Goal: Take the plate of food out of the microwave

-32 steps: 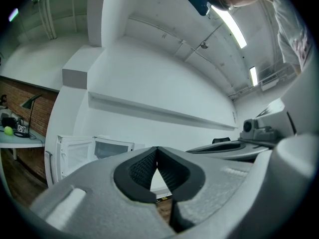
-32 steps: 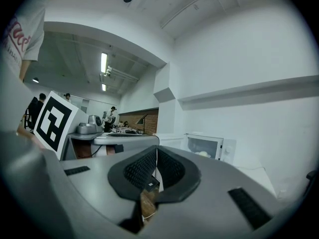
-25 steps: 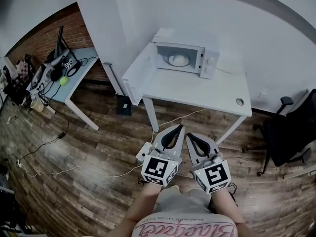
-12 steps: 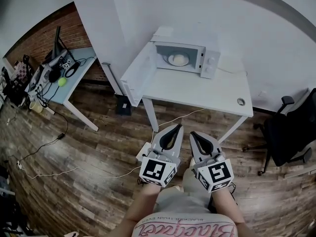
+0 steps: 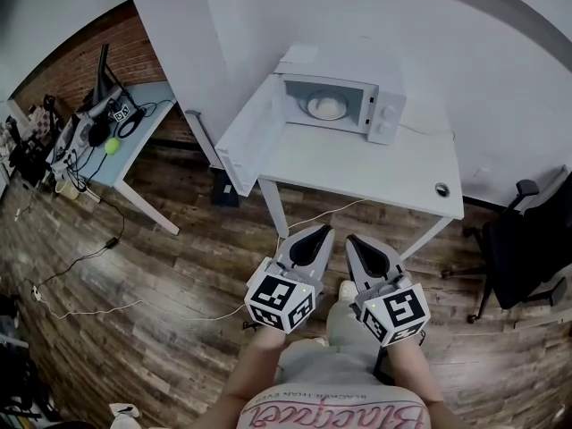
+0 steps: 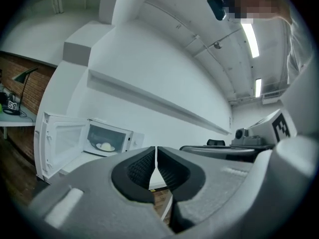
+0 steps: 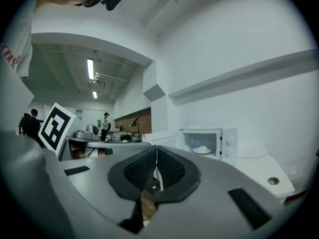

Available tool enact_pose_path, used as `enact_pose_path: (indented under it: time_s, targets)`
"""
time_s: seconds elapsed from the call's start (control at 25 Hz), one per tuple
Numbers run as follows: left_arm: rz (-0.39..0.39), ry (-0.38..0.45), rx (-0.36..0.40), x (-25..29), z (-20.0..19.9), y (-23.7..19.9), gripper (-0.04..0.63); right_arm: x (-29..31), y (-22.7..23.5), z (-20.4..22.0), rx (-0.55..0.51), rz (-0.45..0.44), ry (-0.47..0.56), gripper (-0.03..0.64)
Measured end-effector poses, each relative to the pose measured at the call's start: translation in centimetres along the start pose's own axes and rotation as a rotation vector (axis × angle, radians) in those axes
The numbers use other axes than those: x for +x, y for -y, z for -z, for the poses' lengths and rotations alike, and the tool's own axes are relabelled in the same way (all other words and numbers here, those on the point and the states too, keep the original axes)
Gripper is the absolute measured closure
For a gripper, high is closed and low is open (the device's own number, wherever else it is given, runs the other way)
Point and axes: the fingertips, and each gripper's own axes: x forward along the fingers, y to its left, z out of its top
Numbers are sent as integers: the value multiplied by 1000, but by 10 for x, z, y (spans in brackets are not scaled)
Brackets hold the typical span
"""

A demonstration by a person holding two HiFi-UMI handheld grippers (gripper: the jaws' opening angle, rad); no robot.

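My left gripper (image 5: 320, 232) and right gripper (image 5: 354, 239) are pale grey shells with black ribbed jaws and black-and-white square markers, and I wear a white shirt (image 5: 331, 414) with red lettering.

One microwave (image 5: 386, 119), one plate of food (image 5: 326, 107), one white table (image 5: 375, 172), one blue desk (image 5: 125, 155), two hand-held grippers (image 5: 316, 232) (image 5: 356, 241)

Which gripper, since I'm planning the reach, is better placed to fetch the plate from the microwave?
Probably the right gripper: both are shut and about equally far from the plate, but the open door juts out nearer the left gripper.
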Motion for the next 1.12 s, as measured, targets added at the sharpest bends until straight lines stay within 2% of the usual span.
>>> enact_pose_path:
  time_s: [0.12, 0.28, 0.48, 0.56, 0.72, 1.12]
  targets:
    - [-18, -4, -12, 10, -1, -10, 588, 11, 10, -2, -8, -18, -4, 604]
    - [-61, 2, 17, 27, -4, -24, 588, 28, 28, -5, 0, -35, -4, 604]
    - [-38, 10, 42, 58, -5, -36, 588, 52, 56, -7, -27, -38, 5, 601]
    - [-52, 3, 69, 72, -4, -42, 588, 62, 72, -6, -31, -16, 3, 601]
    - [-126, 4, 151, 98, -9, -58, 588, 81, 101, -8, -29, -1, 1, 601]
    - [-174, 11, 84, 173, -20, -92, 588, 130, 167, -13, -13, -52, -43, 601]
